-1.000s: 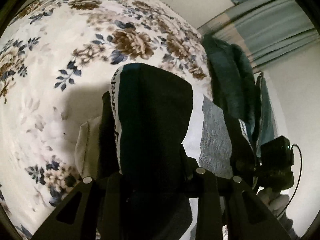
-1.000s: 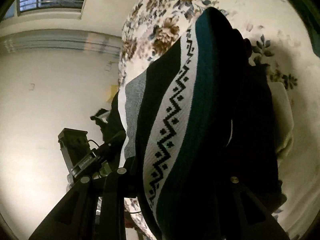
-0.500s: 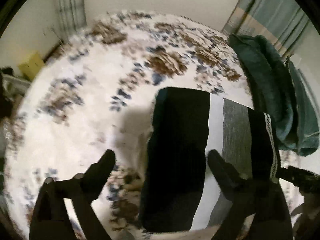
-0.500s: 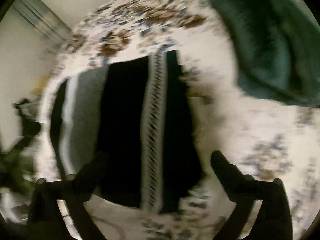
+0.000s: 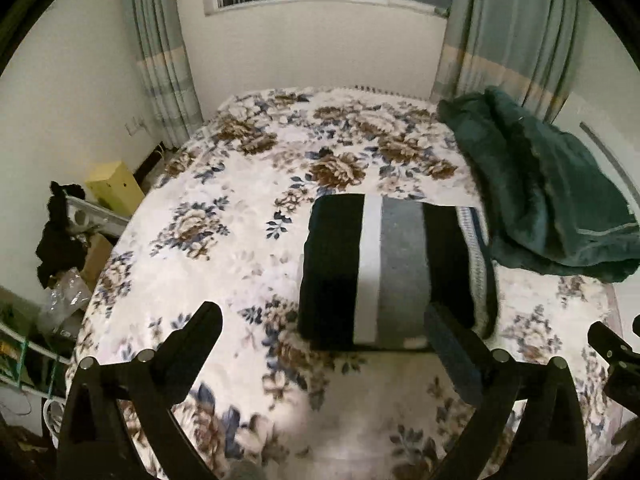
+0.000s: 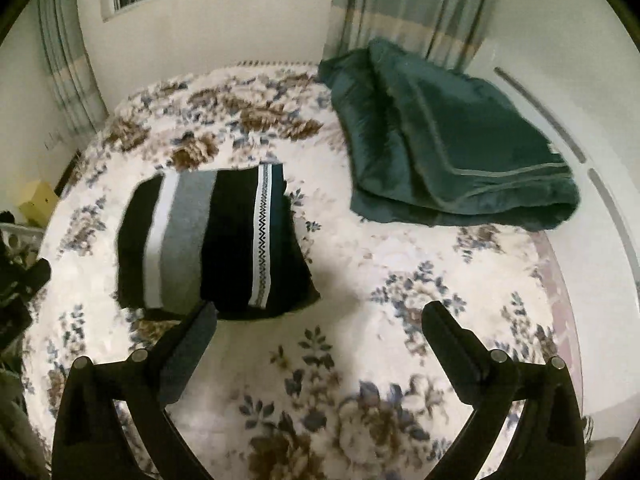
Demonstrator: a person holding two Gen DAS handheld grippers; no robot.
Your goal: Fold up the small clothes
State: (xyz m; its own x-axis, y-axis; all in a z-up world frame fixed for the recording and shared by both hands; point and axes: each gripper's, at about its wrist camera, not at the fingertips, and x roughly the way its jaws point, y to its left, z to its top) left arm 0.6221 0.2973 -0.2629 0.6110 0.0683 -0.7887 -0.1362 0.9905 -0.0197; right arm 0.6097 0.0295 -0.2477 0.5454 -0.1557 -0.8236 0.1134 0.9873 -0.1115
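Note:
A folded striped garment [image 5: 396, 272], black with white and grey bands and a zigzag trim, lies flat on the floral bed cover [image 5: 224, 232]. It also shows in the right wrist view [image 6: 212, 240]. My left gripper [image 5: 324, 328] is open and empty, above the bed just in front of the garment. My right gripper [image 6: 320, 324] is open and empty, its left finger near the garment's near edge. Neither touches the cloth.
A dark green folded blanket [image 5: 552, 196] lies at the bed's back right, also in the right wrist view [image 6: 448, 144]. Curtains and a window stand behind the bed. A yellow box [image 5: 114, 188] and clutter sit by the bed's left side.
Both grippers let go of the garment, opened and pulled back and up. The garment now lies folded flat on the bed.

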